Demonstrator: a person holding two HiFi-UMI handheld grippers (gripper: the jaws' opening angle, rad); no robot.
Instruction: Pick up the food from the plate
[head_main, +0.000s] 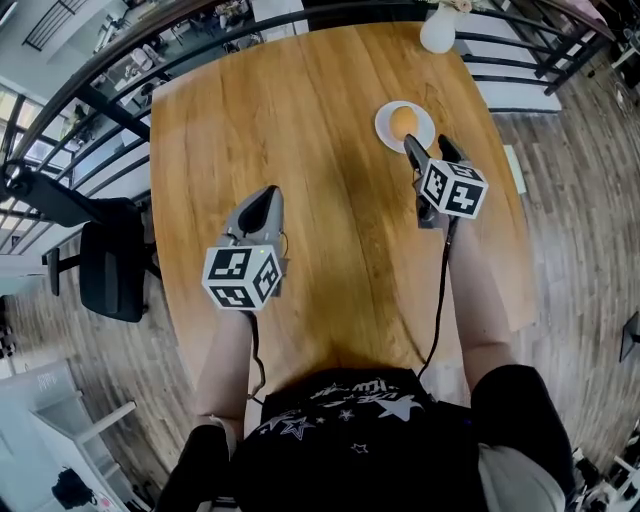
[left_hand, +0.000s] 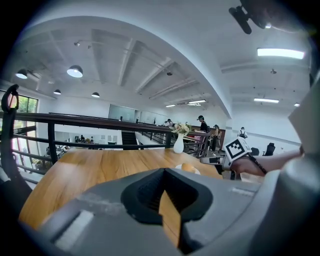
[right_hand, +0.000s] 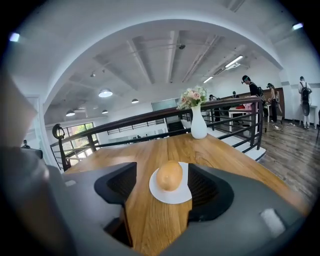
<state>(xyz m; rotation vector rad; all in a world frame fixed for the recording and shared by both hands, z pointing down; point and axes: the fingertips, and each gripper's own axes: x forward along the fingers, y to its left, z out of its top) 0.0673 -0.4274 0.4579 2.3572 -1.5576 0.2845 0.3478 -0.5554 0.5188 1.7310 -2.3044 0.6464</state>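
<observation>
An orange-brown, egg-shaped piece of food (head_main: 403, 121) lies on a small white plate (head_main: 384, 136) at the far right of the wooden table (head_main: 300, 120). My right gripper (head_main: 430, 148) sits just short of the plate, open, with its jaws pointing at it. In the right gripper view the food (right_hand: 169, 175) and plate (right_hand: 172, 196) lie ahead between the spread jaws, untouched. My left gripper (head_main: 262, 197) hovers over the table's middle left with its jaws together and nothing in them. From the left gripper view the food (left_hand: 187, 167) shows far off to the right.
A white vase (head_main: 438, 30) with flowers stands at the table's far edge beyond the plate. A black railing (head_main: 120, 80) curves round the table's far side. A dark chair (head_main: 112, 260) stands left of the table. People stand far off in the background.
</observation>
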